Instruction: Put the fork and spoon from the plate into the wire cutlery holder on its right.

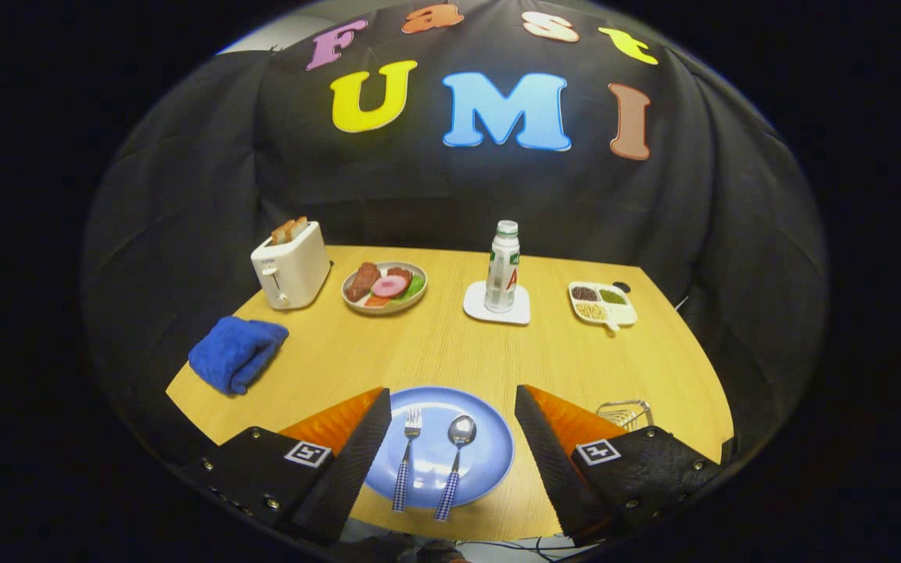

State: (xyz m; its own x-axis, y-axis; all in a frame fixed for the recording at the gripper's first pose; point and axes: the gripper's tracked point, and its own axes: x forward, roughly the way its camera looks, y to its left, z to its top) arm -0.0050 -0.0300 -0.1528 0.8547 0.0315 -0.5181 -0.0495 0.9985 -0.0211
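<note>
While the fingers (450, 422) stand wide apart and hold nothing, the fork (407, 457) and spoon (454, 461) lie between them on the plate (489, 450). Right of it is the wire cutlery holder (624, 413).

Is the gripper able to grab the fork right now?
Probably yes. The gripper is open, and the fork lies uncovered on the blue plate between its fingers, beside the spoon, with nothing blocking it.

Readable marks are few: bottle (503, 267) label shows a large red letter, too small and cut off to read, and each finger block of the gripper (450, 407), fingers wide apart, carries a square black-and-white fiducial tag with no legible text or numbers.
</note>
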